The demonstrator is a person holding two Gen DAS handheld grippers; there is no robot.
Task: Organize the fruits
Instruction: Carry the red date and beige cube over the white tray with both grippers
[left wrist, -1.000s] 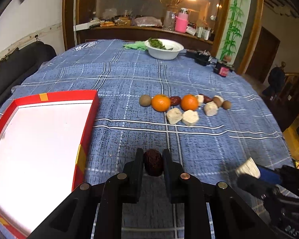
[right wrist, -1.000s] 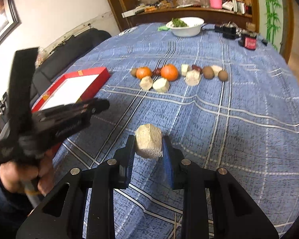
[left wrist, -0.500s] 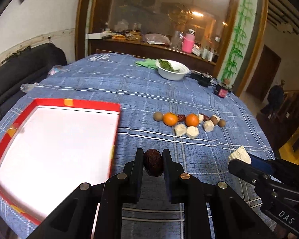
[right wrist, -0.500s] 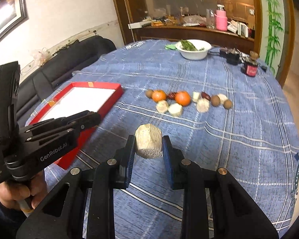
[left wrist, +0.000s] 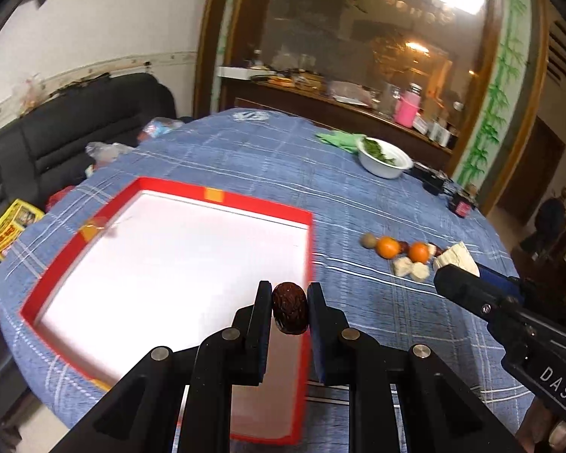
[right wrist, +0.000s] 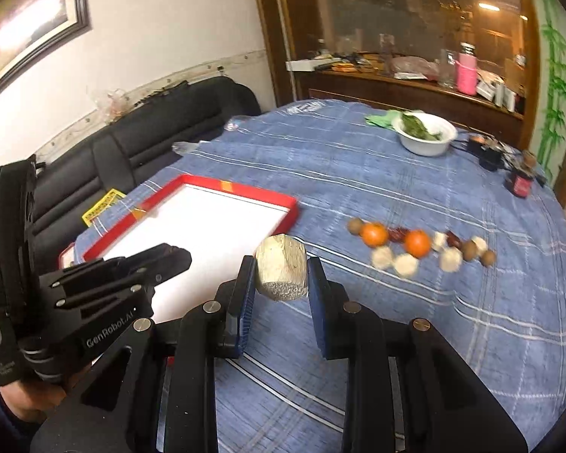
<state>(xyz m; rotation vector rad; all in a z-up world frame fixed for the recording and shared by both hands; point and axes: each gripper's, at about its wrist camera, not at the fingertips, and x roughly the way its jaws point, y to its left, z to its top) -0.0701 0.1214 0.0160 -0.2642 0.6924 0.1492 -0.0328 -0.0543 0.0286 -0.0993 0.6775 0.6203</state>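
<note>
- Left tongs [left wrist: 289, 311]: pinching a dark, wrinkled red date [left wrist: 289, 313] between both fingers. The date is held above the near right edge of the red tray [left wrist: 222, 198].
- Right tongs [right wrist: 281, 281]: pinching a pale, faceted fruit chunk [right wrist: 281, 271] between the blue-padded fingers. The chunk is held above the blue plaid cloth [right wrist: 452, 321] of the desk, just right of the tray's near corner.
- In the left wrist view, the right tongs enter from the right edge, with the pale chunk visible at their tip.
- In the right wrist view, the left tongs enter from the left, over the tray's white interior.
- Red tray: lies flat on the left part of the desk. Its white floor shows no fruit in it.
- Fruit row [right wrist: 419, 247]: lies on the cloth right of the tray and well apart from it. It contains two oranges [right wrist: 374, 234], pale chunks, dark red dates and small brown round fruits, closely grouped.
- White bowl [right wrist: 425, 136]: stands at the far side of the desk, holding green leaves. A green cloth lies just beside it on the left.
- Black sofa [right wrist: 139, 143]: stands beyond the desk's left edge.
</note>
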